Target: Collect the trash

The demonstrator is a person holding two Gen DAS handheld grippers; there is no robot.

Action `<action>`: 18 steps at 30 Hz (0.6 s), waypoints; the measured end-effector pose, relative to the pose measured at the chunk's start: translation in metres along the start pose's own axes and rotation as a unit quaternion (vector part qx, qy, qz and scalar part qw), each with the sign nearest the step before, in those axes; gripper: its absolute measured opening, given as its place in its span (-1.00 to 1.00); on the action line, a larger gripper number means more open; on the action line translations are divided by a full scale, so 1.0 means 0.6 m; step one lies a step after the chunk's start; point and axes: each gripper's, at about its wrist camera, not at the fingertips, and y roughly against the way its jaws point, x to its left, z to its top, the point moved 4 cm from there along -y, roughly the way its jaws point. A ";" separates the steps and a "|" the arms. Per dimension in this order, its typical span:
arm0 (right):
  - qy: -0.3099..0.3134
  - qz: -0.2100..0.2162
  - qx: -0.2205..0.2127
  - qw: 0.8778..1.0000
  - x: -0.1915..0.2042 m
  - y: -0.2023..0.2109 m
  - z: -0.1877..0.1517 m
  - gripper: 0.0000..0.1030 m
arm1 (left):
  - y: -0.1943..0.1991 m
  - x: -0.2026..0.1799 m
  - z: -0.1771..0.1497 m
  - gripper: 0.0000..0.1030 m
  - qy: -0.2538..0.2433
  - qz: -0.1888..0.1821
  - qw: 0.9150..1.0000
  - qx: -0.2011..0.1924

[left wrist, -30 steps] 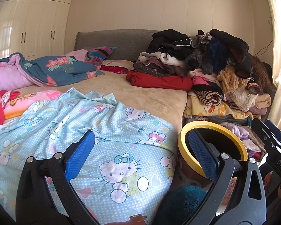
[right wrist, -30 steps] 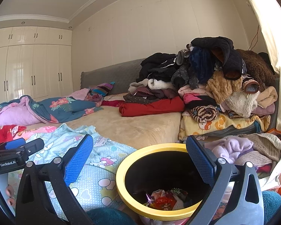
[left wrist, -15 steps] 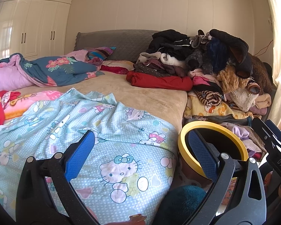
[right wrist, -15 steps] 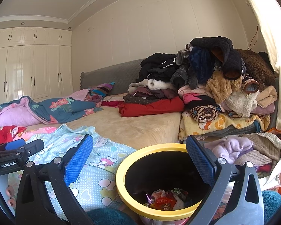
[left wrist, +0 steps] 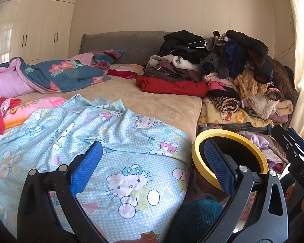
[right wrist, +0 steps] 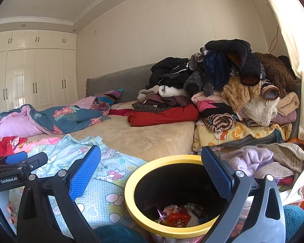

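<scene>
Beside the bed point(right wrist: 143, 139), at its near corner, stands the yellow-rimmed bin point(right wrist: 131, 198), which serves as landmark. Crumpled wrappers point(right wrist: 176, 218) lie at the bottom of the bin. Above the bin hangs the right gripper point(right wrist: 151, 168), jaws released and holding nothing, one blue pad over the bin's far rim. To the left of the bin the left gripper point(left wrist: 153, 162) hovers over the cartoon-cat sheet point(left wrist: 115, 141), jaws likewise spread and empty. Behind the bin, against the wall, rises a heap of clothes point(right wrist: 229, 85).
</scene>
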 end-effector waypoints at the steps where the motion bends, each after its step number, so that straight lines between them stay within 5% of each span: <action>1: 0.000 -0.001 0.000 1.000 0.000 0.000 0.000 0.88 | 0.000 -0.001 -0.001 0.79 0.000 0.000 1.000 0.000; 18: -0.004 0.010 0.003 1.000 0.003 -0.001 0.000 0.88 | -0.013 0.017 -0.009 0.79 0.014 0.013 1.000 0.024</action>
